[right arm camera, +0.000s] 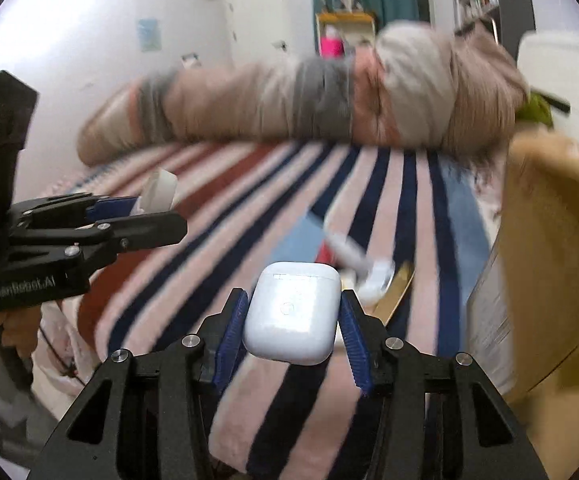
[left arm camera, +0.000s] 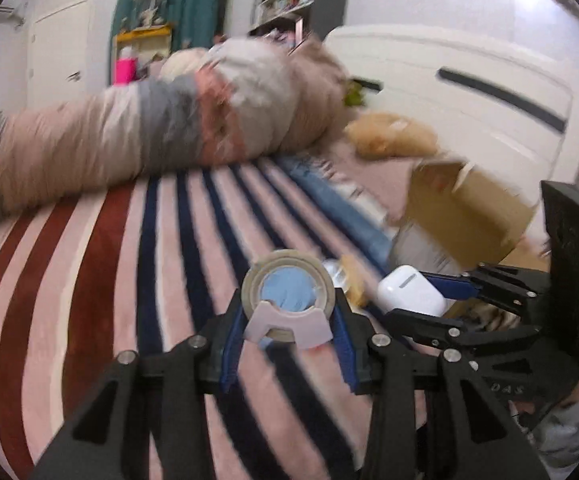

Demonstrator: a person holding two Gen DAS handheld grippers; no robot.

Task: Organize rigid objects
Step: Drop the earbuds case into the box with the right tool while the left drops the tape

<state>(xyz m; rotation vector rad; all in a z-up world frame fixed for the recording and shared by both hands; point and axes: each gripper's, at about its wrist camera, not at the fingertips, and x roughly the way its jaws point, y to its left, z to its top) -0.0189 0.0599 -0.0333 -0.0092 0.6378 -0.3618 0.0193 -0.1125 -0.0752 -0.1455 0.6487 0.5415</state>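
Note:
My left gripper (left arm camera: 289, 320) is shut on a roll of clear tape in a pale pink dispenser (left arm camera: 288, 298), held above the striped bed. My right gripper (right arm camera: 291, 312) is shut on a white earbuds case (right arm camera: 292, 312), also above the bed. In the left wrist view the right gripper (left arm camera: 421, 300) shows at right with the white case (left arm camera: 409, 290). In the right wrist view the left gripper (right arm camera: 145, 212) shows at left with the tape dispenser (right arm camera: 159, 190). A cardboard box (left arm camera: 465, 208) stands at the right; it also shows in the right wrist view (right arm camera: 549, 260).
A striped blanket (left arm camera: 129, 260) covers the bed. A rolled quilt (left arm camera: 149, 132) lies across the far side. Small loose items, one white (right arm camera: 353, 256), lie on the blanket beside the box. A white headboard (left arm camera: 469, 80) is behind the box. Both views are motion-blurred.

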